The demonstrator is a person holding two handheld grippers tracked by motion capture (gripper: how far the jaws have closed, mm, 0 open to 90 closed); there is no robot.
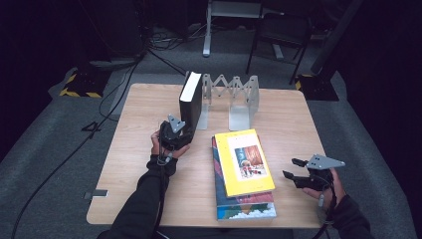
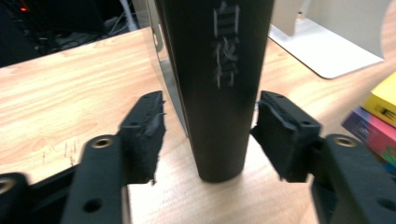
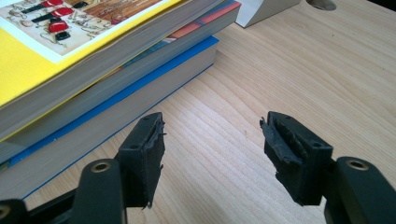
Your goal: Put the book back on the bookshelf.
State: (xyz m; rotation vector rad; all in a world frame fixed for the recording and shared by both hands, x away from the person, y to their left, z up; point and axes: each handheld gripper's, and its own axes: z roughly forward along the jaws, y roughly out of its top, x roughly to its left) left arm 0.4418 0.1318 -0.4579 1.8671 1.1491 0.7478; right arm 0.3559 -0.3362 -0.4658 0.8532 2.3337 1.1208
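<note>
A black book (image 1: 191, 99) stands upright at the left end of a metal folding book rack (image 1: 231, 94). In the left gripper view its dark spine (image 2: 219, 93) with pale characters rises between my left gripper's (image 2: 210, 128) jaws. The left pad stands clear of the spine and the right pad is at its edge. From above, my left gripper (image 1: 180, 128) points at the book's base. A yellow book (image 1: 244, 162) tops a flat stack over a blue-edged book (image 1: 246, 209). My right gripper (image 1: 291, 168) hovers open to the right of the stack, with bare table between its jaws (image 3: 212, 140).
The wooden table (image 1: 139, 124) has free room at its left side and at its right edge. The rack's white foot plates (image 2: 327, 51) lie just beyond the black book. Chairs, cables and a table leg stand on the dark floor behind.
</note>
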